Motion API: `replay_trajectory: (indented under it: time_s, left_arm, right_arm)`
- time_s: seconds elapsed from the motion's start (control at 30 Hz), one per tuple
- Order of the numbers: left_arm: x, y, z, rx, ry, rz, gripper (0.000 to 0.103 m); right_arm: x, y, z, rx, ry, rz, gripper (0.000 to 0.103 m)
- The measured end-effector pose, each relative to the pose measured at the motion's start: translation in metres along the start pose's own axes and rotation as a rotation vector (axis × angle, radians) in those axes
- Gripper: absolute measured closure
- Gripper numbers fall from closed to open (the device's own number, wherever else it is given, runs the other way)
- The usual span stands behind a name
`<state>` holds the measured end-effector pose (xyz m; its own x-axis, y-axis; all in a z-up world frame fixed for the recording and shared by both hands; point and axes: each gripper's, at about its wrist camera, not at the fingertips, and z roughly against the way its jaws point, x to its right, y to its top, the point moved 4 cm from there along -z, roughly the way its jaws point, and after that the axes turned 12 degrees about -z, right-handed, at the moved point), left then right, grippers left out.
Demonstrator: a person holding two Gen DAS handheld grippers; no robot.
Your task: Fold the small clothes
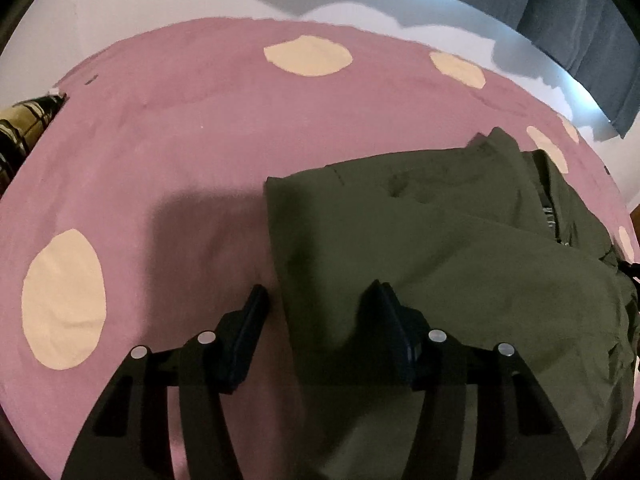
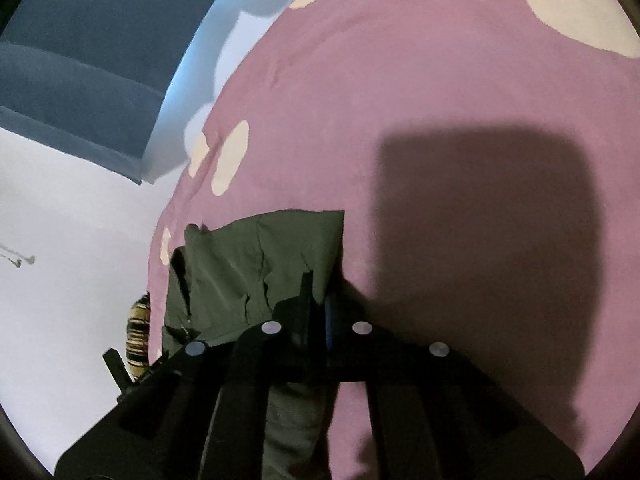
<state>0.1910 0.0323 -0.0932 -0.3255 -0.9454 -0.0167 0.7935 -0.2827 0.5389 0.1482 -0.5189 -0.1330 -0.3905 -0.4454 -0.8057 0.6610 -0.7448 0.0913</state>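
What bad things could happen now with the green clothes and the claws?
1. The right claw is pinched on just one edge of the green garment. If it pulls hard, the neat fold might come undone.
2. The left claw is open, with the garment's edge between its fingers. Closing now might bunch the cloth or grab the pink spotted cover too.
3. The garment lies near the cover's edge, so a tug that way might drag it off.
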Motion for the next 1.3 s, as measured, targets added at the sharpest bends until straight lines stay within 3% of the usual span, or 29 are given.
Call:
replay_trajectory:
  time_s: [0.13,0.23,0.3,0.37,0.43,0.5,0.6,1.0,1.3]
  left_arm:
    - [0.001,-0.017,0.014,-0.009,-0.112,0.001,0.03]
    - [0.007,-0.038,0.029,-0.008,-0.147,-0.015,0.027]
    - [0.01,-0.05,0.036,-0.009,-0.159,-0.017,0.026]
    - [0.011,-0.061,0.041,-0.015,-0.157,-0.014,0.026]
    - [0.013,-0.066,0.043,-0.017,-0.135,-0.027,0.026]
    - [0.017,-0.067,0.042,-0.019,-0.101,-0.046,0.026]
    - [0.022,-0.066,0.037,-0.017,-0.055,-0.064,0.027]
    - [0.024,-0.068,0.037,0.008,-0.026,-0.063,0.027]
    - [0.024,-0.071,0.045,0.006,-0.02,-0.063,0.027]
  right_arm:
    - [0.003,-0.026,0.018,-0.041,0.06,-0.011,0.059]
    - [0.004,-0.056,0.036,-0.062,0.053,0.033,0.048]
    - [0.004,-0.073,0.043,-0.074,0.029,0.063,0.048]
    - [0.005,-0.083,0.046,-0.078,-0.006,0.091,0.055]
    - [0.008,-0.09,0.047,-0.075,-0.07,0.131,0.084]
    - [0.015,-0.092,0.048,-0.082,-0.088,0.144,0.091]
    - [0.025,-0.091,0.047,-0.084,-0.043,0.119,0.095]
    - [0.035,-0.093,0.053,-0.062,0.033,0.095,0.094]
    - [0.039,-0.119,0.081,-0.025,0.024,0.069,0.073]
